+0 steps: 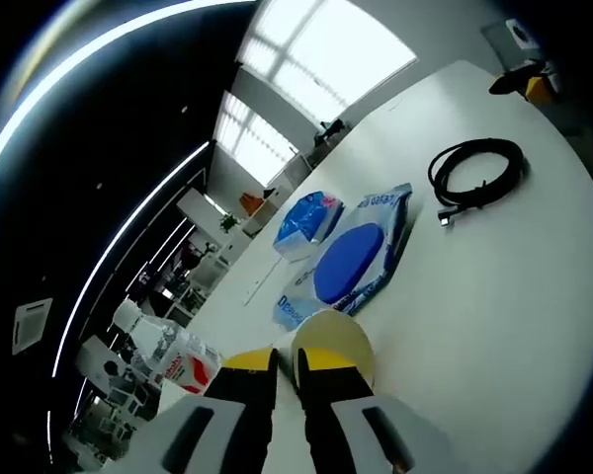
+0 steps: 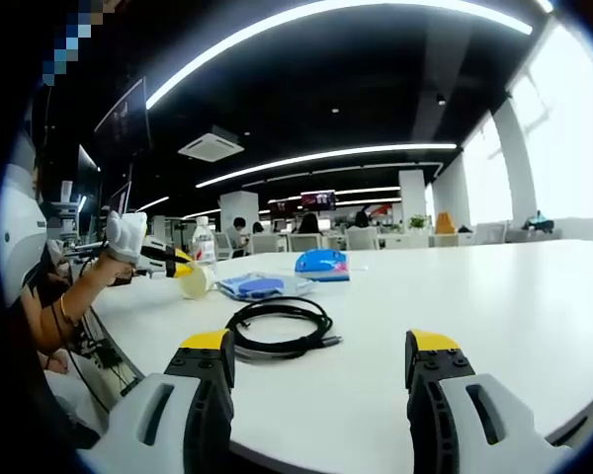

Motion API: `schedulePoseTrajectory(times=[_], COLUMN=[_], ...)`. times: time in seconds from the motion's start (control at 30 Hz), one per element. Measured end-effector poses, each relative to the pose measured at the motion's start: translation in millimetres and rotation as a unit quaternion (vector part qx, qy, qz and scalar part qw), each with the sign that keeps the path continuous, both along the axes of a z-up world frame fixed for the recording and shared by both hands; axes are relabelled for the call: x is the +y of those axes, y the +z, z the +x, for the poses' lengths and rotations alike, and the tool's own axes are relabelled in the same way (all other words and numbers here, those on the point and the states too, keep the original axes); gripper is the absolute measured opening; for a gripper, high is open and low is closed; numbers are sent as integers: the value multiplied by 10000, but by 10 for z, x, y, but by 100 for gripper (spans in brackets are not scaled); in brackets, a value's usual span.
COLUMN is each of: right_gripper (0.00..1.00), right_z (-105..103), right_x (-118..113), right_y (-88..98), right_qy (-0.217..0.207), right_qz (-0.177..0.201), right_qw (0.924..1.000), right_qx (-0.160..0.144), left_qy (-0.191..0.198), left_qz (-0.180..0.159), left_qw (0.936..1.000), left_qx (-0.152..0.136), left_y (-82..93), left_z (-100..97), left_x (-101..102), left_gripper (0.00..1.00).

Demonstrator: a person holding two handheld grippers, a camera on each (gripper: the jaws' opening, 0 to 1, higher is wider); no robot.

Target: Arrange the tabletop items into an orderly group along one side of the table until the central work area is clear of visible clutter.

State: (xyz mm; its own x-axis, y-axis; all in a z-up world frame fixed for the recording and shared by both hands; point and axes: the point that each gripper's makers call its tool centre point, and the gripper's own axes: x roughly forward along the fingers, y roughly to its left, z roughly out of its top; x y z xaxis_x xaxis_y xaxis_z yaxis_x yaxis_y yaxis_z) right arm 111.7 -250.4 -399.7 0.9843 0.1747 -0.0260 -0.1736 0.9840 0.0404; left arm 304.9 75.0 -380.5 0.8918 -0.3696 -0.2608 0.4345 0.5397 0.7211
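Right gripper view shows the right gripper (image 2: 316, 380) wide open, empty, the left gripper (image 2: 175, 267) clamping a pale cup (image 2: 194, 282) near the table (image 2: 494, 306) edge, the cable (image 2: 280, 329) and packs (image 2: 262, 286) unsorted.

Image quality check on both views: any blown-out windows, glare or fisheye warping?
Left gripper view: windows blown out to white, horizon rolled hard, white table curved by the fisheye, dark ceiling underexposed. Right gripper view: window at the right overexposed, ceiling light strips bowed, black cable sharp, background desks soft.
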Motion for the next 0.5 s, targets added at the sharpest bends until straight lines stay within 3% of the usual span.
schedulePoseTrajectory(times=[0.5], right_gripper=[67], right_z=[9], right_x=[-7], right_y=[46], right_qy=[21], right_qz=[-14], right_qw=[10000], right_qx=[-57], left_qy=[-159], left_qz=[182], left_qw=[9997], left_qx=[50], left_y=[152], left_z=[67], left_x=[79], left_gripper=[1])
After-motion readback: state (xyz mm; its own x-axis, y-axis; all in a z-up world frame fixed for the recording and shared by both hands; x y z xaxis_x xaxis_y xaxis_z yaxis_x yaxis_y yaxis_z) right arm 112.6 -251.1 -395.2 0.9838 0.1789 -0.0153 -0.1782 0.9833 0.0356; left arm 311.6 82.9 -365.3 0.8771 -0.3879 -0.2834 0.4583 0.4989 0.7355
